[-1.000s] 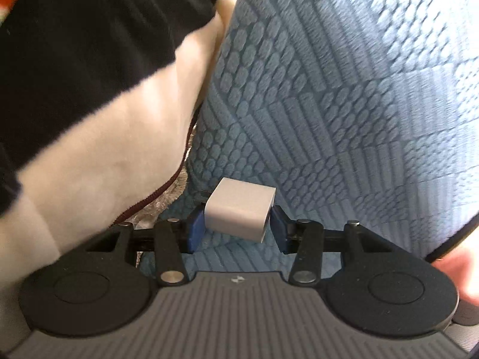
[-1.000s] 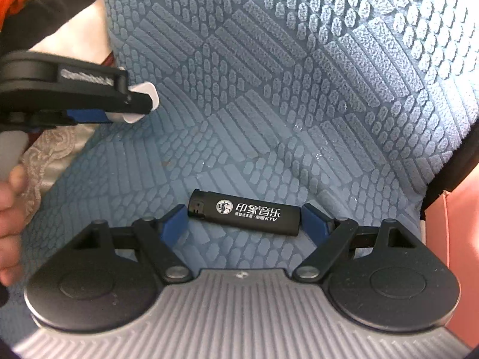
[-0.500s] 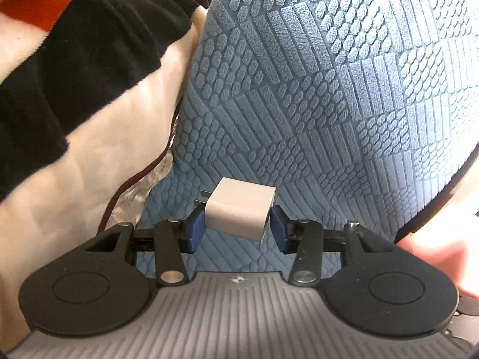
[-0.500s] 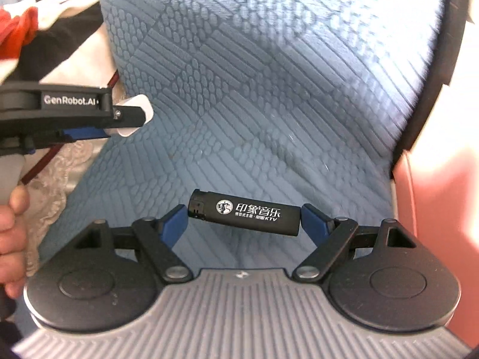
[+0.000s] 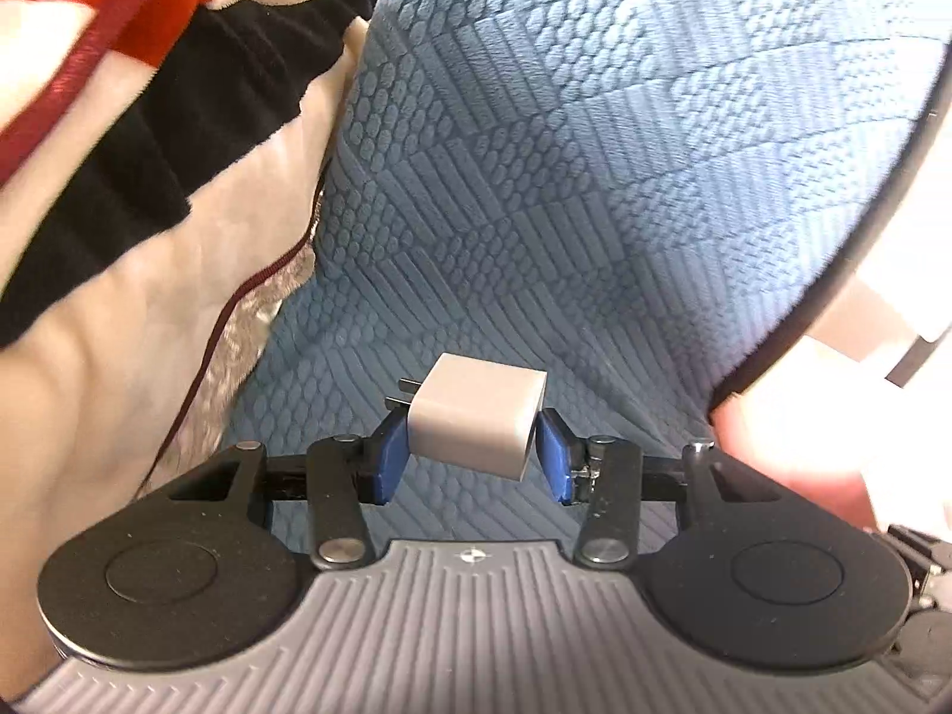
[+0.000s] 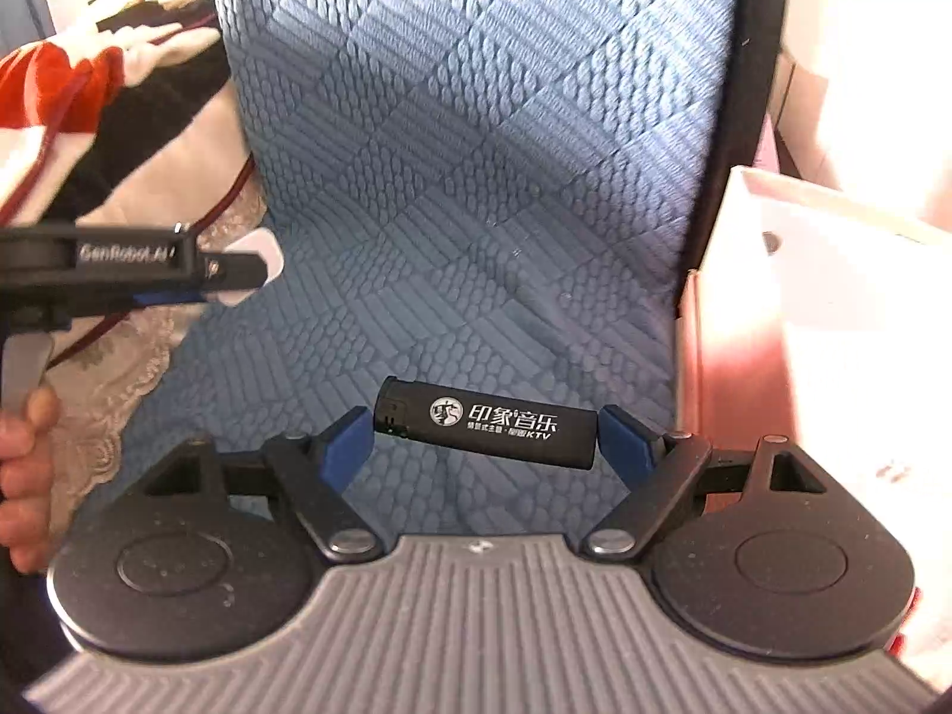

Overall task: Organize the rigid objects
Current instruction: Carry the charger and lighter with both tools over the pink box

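My left gripper (image 5: 473,452) is shut on a white plug adapter (image 5: 479,416), held above a blue textured cushion (image 5: 595,178); its metal prongs point left. My right gripper (image 6: 485,437) is shut on a black lighter (image 6: 488,422) with white print, gripped end to end above the same cushion (image 6: 476,149). The left gripper (image 6: 244,273) with the white adapter (image 6: 256,250) also shows at the left of the right wrist view.
A blanket in red, black and cream (image 5: 119,178) lies left of the cushion. A white and pink box (image 6: 833,327) stands at the cushion's right edge. A hand (image 6: 24,476) holds the left gripper's handle.
Both grippers have risen and pulled back from the cushion with their objects still held. The white and pink box has come into the right wrist view at the right.
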